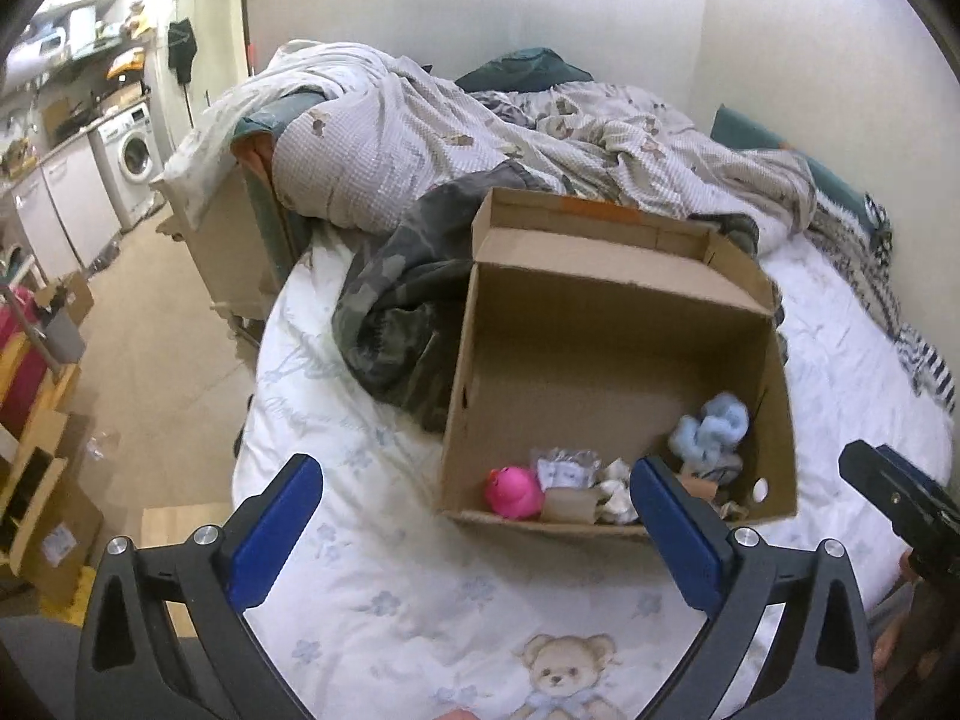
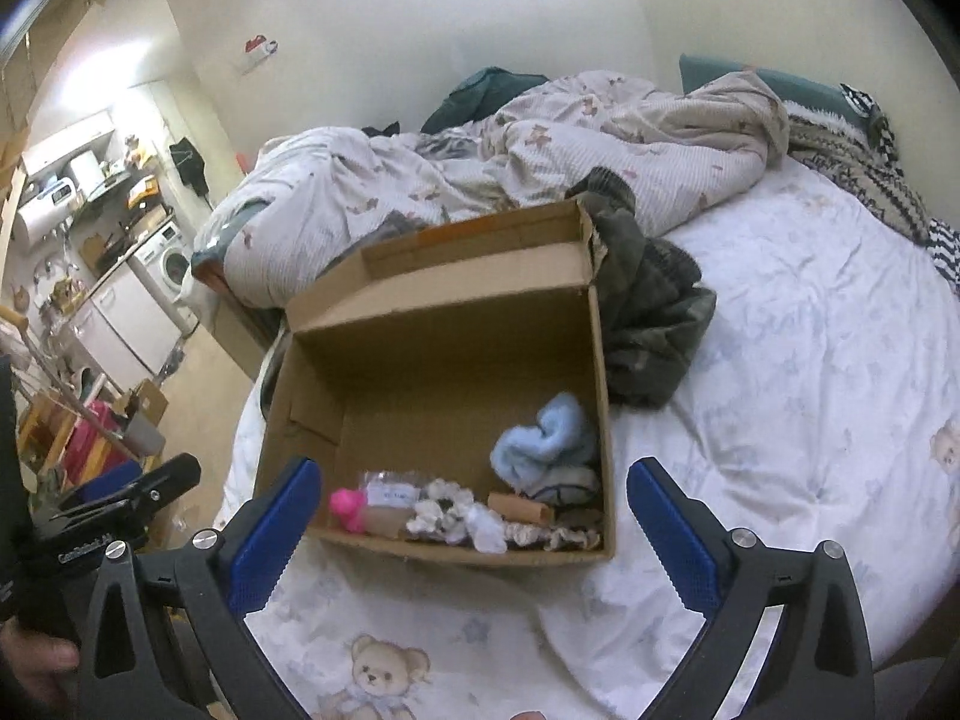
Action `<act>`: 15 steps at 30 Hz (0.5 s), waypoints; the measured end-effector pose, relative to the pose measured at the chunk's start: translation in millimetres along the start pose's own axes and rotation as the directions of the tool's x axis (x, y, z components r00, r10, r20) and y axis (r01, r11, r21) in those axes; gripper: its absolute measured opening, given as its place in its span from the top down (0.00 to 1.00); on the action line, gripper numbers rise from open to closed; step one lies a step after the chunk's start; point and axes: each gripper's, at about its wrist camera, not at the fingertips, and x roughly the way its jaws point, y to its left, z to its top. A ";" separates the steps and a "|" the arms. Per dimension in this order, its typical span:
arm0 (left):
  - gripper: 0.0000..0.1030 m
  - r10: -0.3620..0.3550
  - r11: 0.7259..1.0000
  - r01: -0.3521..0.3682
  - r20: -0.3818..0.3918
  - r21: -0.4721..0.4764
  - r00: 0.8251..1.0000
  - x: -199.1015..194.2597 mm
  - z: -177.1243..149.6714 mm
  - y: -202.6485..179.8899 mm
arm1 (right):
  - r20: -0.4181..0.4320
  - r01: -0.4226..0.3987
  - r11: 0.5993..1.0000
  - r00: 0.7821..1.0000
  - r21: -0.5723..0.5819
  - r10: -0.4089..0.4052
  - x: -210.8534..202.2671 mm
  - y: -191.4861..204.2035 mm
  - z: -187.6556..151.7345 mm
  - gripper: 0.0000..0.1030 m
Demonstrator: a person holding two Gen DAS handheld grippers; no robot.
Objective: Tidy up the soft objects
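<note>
It was a small one-room home, bedroom and kitchen sharing one space. An unmade bed (image 1: 372, 570) with a teddy-bear sheet and a rumpled duvet (image 1: 420, 138) filled most of it. Along the far wall stood a front-loading washing machine (image 1: 133, 157) beside white cabinets (image 1: 66, 204), with cluttered shelves (image 1: 78, 36) above and cardboard boxes (image 1: 54, 516) on the floor.

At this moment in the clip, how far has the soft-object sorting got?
Done: the open cardboard box on the bed already holds a fluffy light-blue cloth, a pink rubber toy and white scrunched fabric pieces. In hand: nothing; the left gripper and right gripper are both open and empty. Left: the crumpled camouflage garment lies outside, beside the box.
</note>
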 end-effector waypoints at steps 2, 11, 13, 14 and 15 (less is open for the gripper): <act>0.01 0.023 1.000 -0.022 -0.009 0.013 1.000 2.2 -6.3 -1.3 | -0.010 0.001 1.000 1.000 -0.008 -0.001 3.1 1.5 -7.2 0.00; 0.01 -0.037 0.999 0.037 -0.043 -0.007 0.998 13.4 -12.2 -4.4 | -0.040 0.042 0.999 0.998 -0.033 -0.043 16.8 4.0 -17.4 0.00; 0.01 -0.038 0.999 0.038 -0.037 0.002 0.999 12.3 -12.5 -6.9 | -0.042 0.048 0.998 0.998 -0.033 -0.049 16.9 2.7 -18.6 0.00; 0.01 -0.038 0.999 0.038 -0.034 0.006 0.999 12.1 -12.1 -8.0 | -0.044 0.051 0.998 0.998 -0.033 -0.052 16.9 2.3 -18.5 0.00; 0.01 -0.039 0.999 0.040 -0.032 0.010 0.999 11.8 -12.0 -9.1 | -0.044 0.052 0.998 0.998 -0.032 -0.054 17.0 2.0 -18.5 0.00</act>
